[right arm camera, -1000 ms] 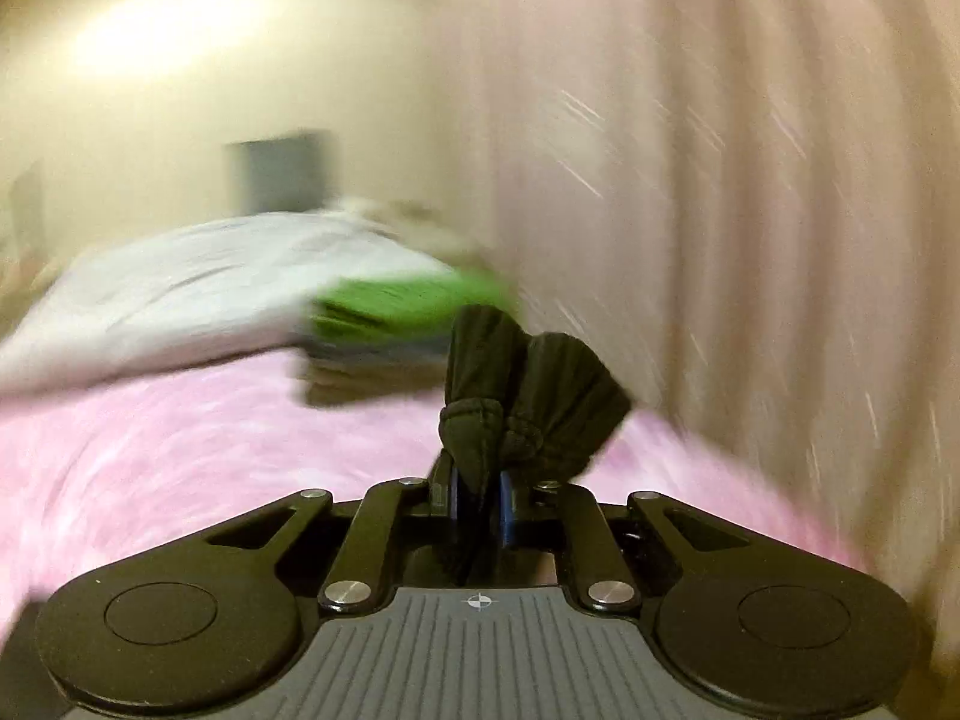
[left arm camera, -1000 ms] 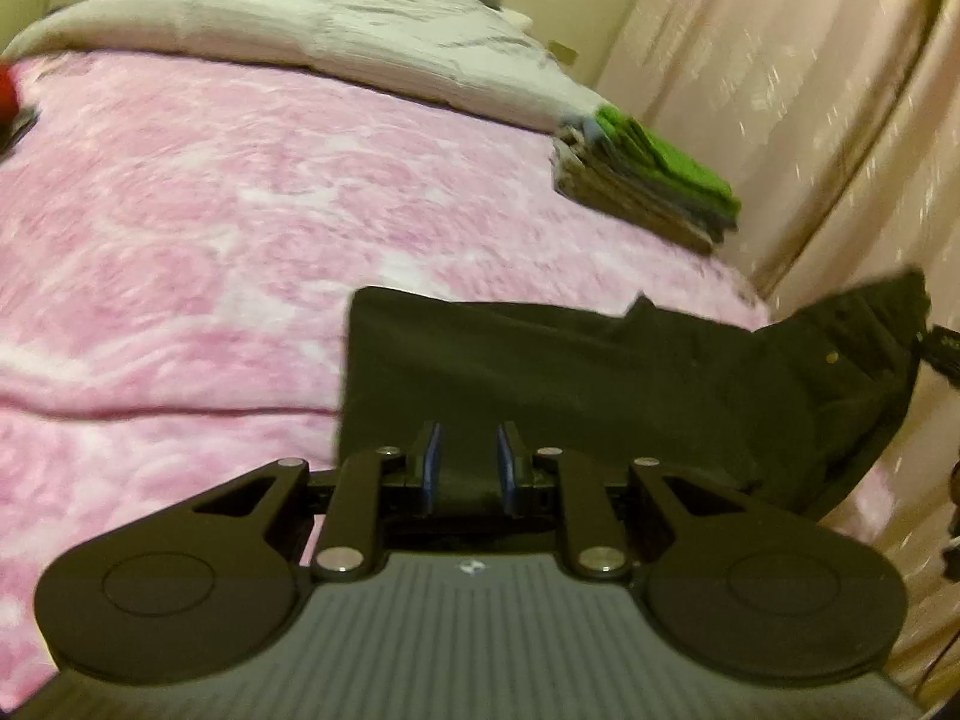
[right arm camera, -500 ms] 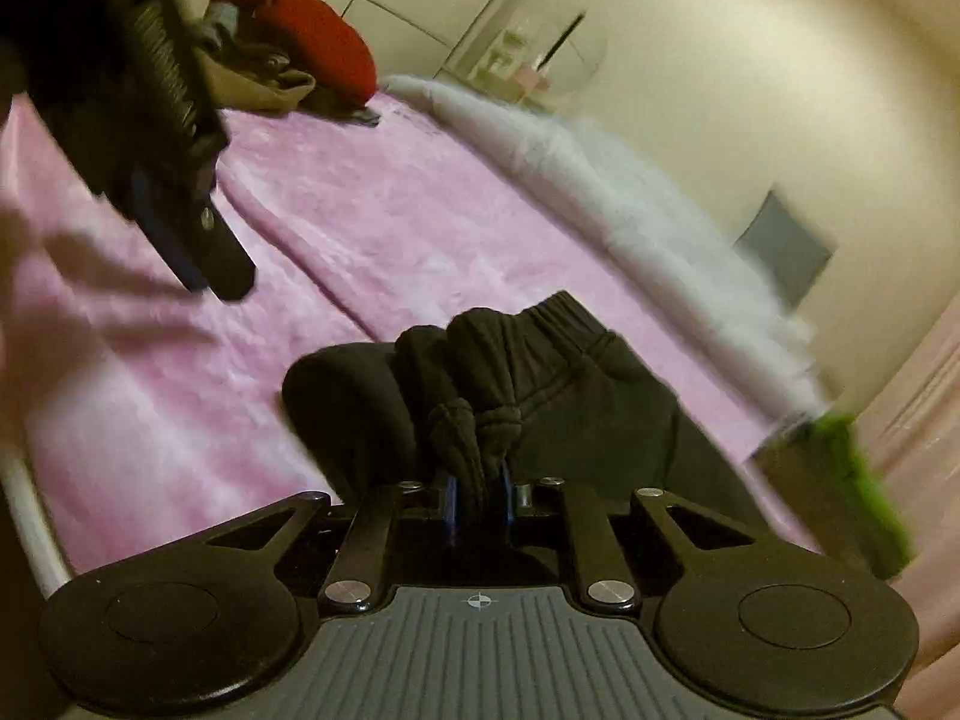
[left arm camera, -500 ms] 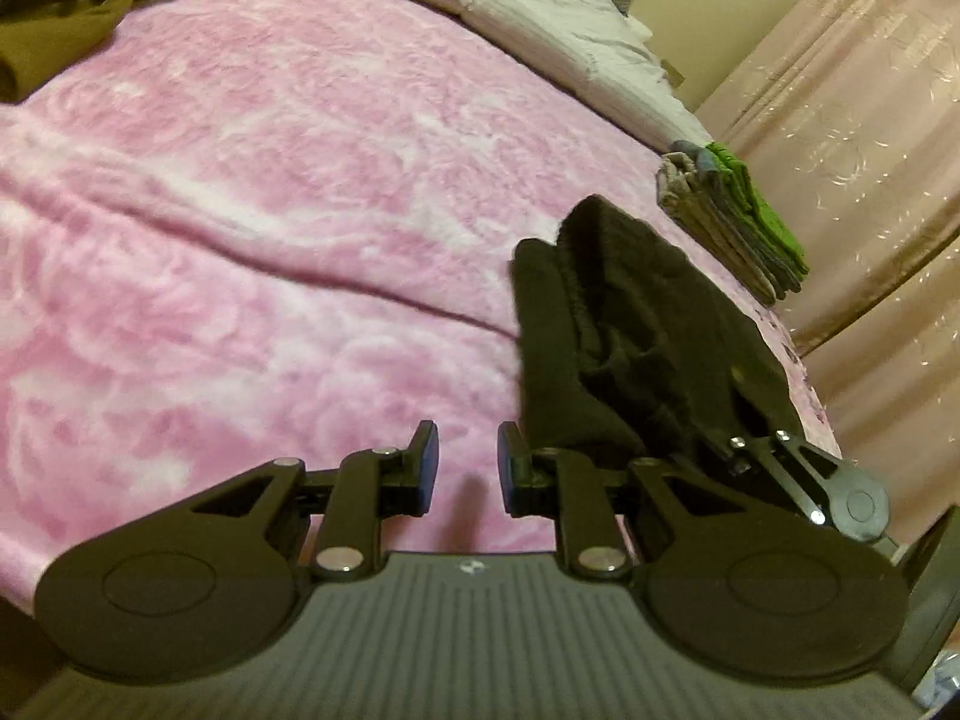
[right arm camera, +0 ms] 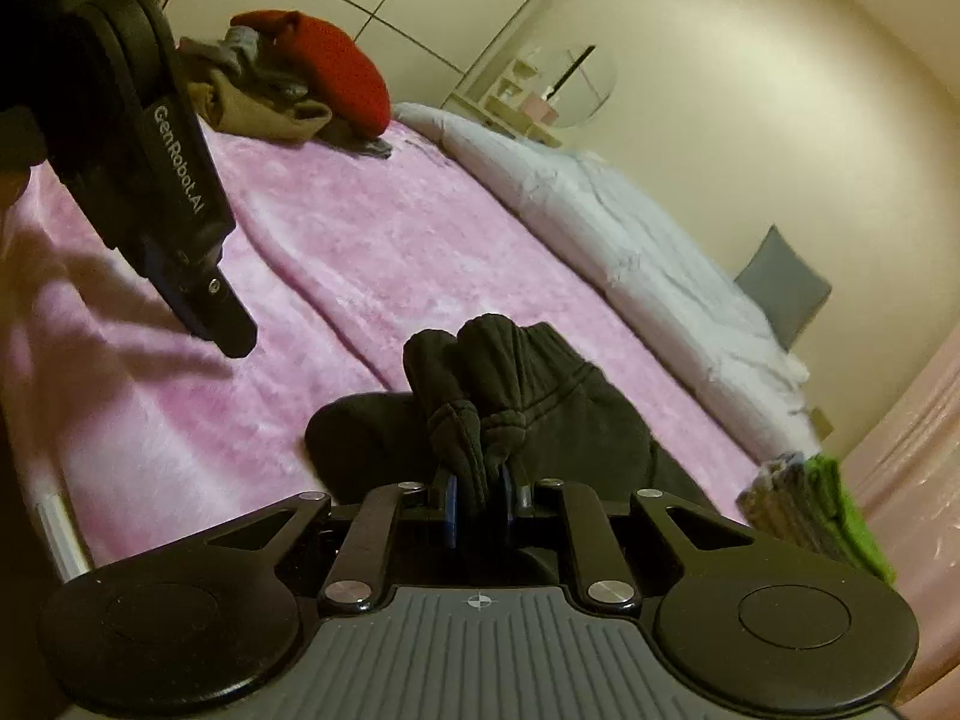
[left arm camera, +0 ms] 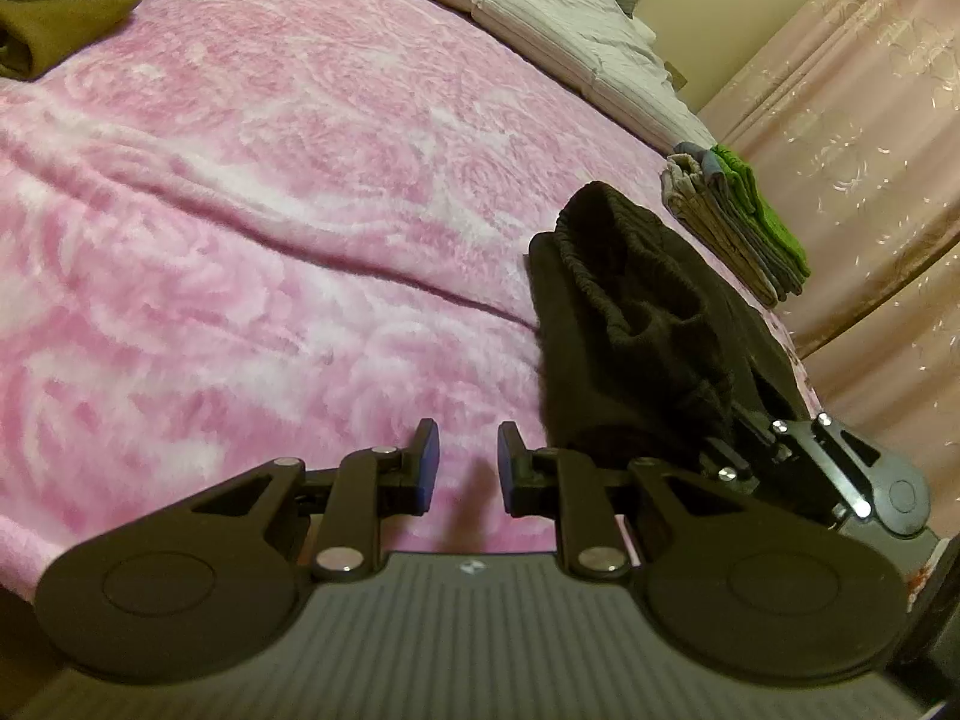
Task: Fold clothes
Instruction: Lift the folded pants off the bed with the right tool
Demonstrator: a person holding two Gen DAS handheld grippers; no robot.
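A black garment (right arm camera: 516,414), thick and soft with a gathered elastic band, lies bunched on the right side of a pink fleece blanket (left arm camera: 270,192) that covers a bed. The right gripper (right arm camera: 480,501) is clenched on a wad of the band, the dark cloth bulging up between its blue pads; from the left wrist view the same garment (left arm camera: 636,324) slumps in a heap with the right gripper (left arm camera: 750,450) at its near end. The left gripper (left arm camera: 462,462) hangs just above bare blanket beside the garment, its jaws a little apart with nothing between them; seen from the right wrist view, the left gripper (right arm camera: 222,324) points down at the fleece, casting a shadow. Beyond the garment, near the bed's right edge and the pink curtain (left arm camera: 858,138), sits a folded stack (left arm camera: 738,222) topped in green. A loose pile of clothes (right arm camera: 300,90), red and olive, occupies the far left corner. Between them the blanket stretches open, crossed by one long crease, up to a pale quilt (left arm camera: 540,18) along the far side.
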